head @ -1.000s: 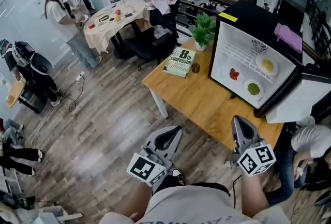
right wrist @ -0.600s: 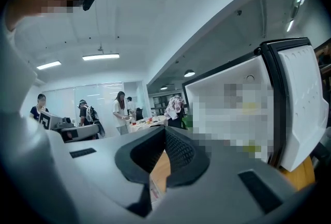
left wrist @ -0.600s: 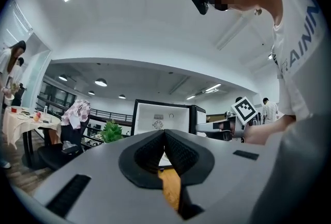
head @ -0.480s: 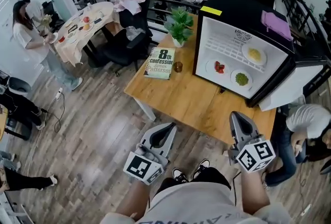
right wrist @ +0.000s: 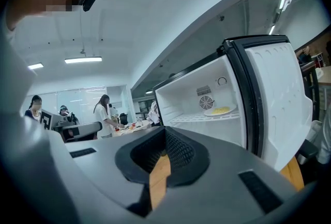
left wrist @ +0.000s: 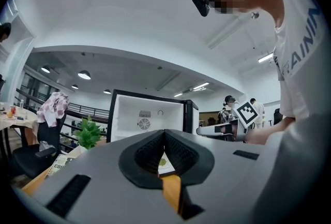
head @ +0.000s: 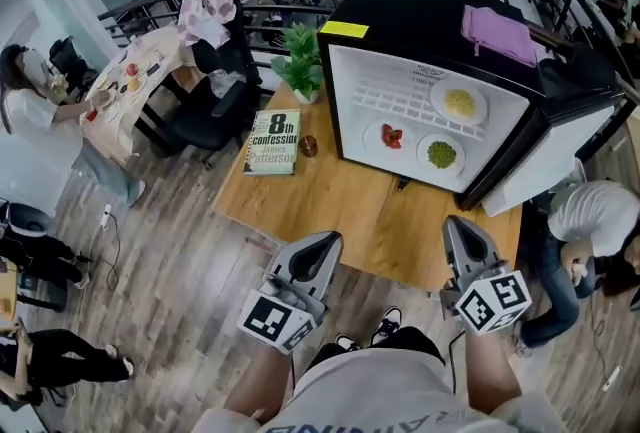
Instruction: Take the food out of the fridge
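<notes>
1. Shifted since a second ago: fridge (head: 400,16), from the upper right of the head view toward its centre, and nearer. Both grippers carried forward with the walk, pose otherwise alike.
2. Left gripper (head: 322,243): jaws pressed together, nothing between. Right gripper (head: 459,226): jaws likewise pressed together, empty. Both low in the head view, over the near edge of the desk (head: 330,191).
3. Food untouched, all inside the open fridge on the desk: yellow-food plate (head: 459,104) on the upper wire shelf; red-food plate (head: 391,135) and green-food plate (head: 441,155) on the level below, side by side, apart.
4. Relation for the coming reach: plates straight ahead of both jaws, well apart from them, across the bare desk. Green and yellow plates roughly in line with the right gripper; red plate between the two grippers' lines. Round plates, no long axis; near rims facing the jaws.
5. Judged: approach step only, task barely begun. Next: spread the jaws, then pinch a near rim level.
</notes>
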Motion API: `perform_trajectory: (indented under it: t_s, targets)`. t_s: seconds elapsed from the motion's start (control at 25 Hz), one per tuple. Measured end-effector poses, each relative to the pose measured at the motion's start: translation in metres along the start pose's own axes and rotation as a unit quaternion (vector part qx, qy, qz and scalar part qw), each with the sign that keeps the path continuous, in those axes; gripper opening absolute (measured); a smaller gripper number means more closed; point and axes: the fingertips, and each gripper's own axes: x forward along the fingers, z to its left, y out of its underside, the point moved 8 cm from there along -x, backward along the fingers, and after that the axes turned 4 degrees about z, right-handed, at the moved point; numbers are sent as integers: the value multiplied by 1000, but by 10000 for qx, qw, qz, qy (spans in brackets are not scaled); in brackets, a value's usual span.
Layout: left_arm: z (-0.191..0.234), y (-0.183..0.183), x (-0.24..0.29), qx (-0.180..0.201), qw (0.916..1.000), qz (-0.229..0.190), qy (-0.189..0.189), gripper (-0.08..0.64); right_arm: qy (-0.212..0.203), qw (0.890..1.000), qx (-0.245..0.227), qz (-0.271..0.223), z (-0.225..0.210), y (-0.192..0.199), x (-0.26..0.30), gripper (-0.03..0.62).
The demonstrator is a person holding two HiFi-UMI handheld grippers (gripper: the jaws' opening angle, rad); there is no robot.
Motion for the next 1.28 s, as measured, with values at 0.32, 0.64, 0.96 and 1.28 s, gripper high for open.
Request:
perform_trajectory:
  t_s: [0.32, 0.64, 0.96, 1.28]
  targets:
    - [-10, 4, 84, 77, 9991, 279, 320, 9, 266, 9985, 488, 23, -73, 15, 1, 18]
    - [-14, 11, 132, 106, 9958, 414, 812, 9, 699, 9943, 806, -36, -100, 19, -9, 18]
    - [16, 9, 139, 130, 9911, 393, 1263, 9, 1265, 9783, 1636, -93, -92, 33, 11, 18]
    - [38, 22, 139, -10, 9911, 553, 1211, 9, 1527, 9240, 3503, -152, -122, 73, 66, 78]
